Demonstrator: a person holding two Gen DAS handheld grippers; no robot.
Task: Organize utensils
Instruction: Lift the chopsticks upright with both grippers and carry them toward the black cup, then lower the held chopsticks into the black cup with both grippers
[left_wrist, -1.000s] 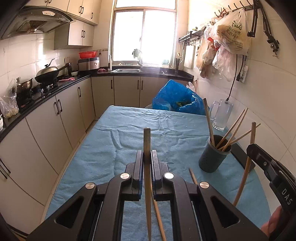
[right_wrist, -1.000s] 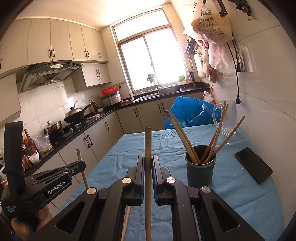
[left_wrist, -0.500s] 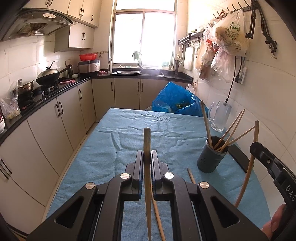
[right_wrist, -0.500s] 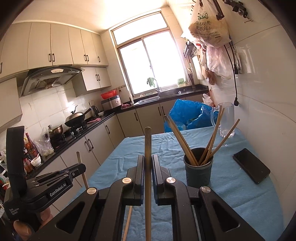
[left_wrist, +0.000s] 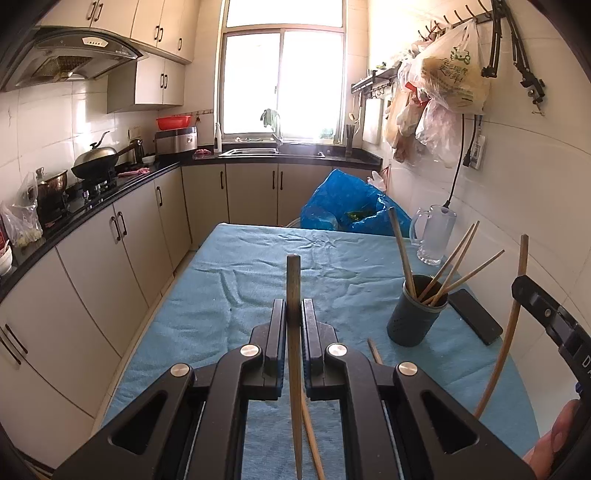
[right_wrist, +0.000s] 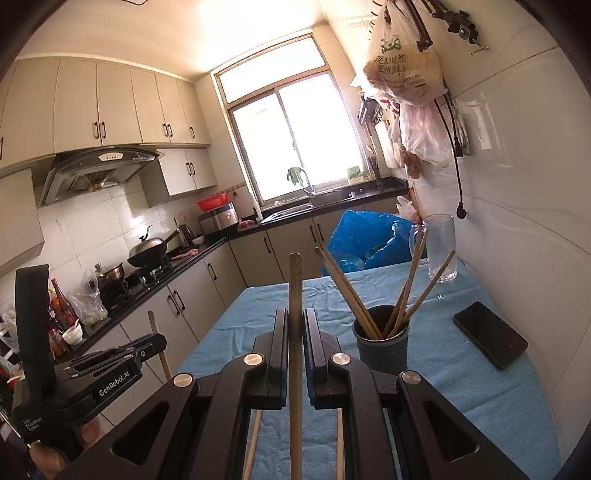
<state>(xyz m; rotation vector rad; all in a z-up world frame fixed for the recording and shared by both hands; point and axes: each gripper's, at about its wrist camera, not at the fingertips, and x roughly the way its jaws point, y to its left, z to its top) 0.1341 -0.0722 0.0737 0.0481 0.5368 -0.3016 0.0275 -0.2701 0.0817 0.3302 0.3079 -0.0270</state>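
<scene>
Both claws are busy here. The left claw (left_wrist: 294, 314) is clenched on a wooden chopstick (left_wrist: 293, 280) that pokes straight up past its tips, above the blue cloth on the worktop (left_wrist: 229, 295). The right claw (right_wrist: 295, 328) is pinching its own chopstick (right_wrist: 296, 280) the same way, held just left of the dark cup (right_wrist: 382, 347), not in it. That cup stands on the cloth with several chopsticks fanning out. Another loose stick (left_wrist: 375, 350) lies on the cloth near the cup's base. A black phone (right_wrist: 489, 334) lies to the cup's right, glass mug (right_wrist: 439, 247) farther back.
</scene>
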